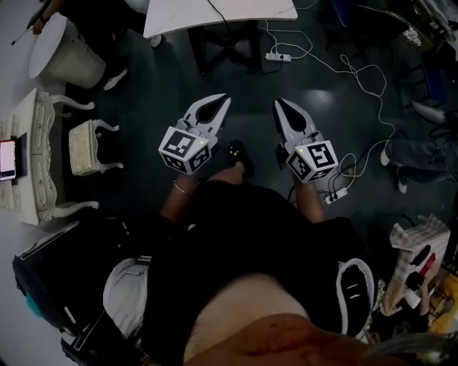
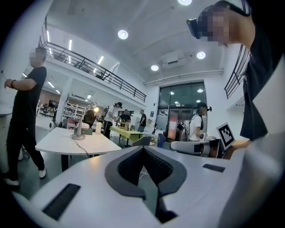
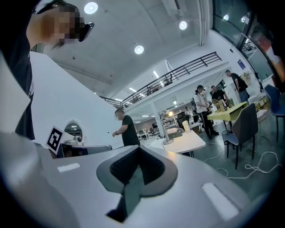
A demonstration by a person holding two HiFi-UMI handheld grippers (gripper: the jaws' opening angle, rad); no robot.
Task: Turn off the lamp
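Spanning most of the head view, a dark floor carries loose white cables and a white power strip. At its top edge stands a large white table, which both gripper views show again, well ahead of the jaws. A carved white desk with a cushioned stool sits at the left. A person in black stands just left of the table in the left gripper view. The left gripper and right gripper are held side by side above the floor and apart from each other. Each has its jaws pressed together at the tips with nothing between them, as each gripper's own view confirms. The lamp stands upright on that distant table, with its small head glowing, far from either gripper. The only print in sight is the black-and-white square pattern on each marker cube, and it spells no words.
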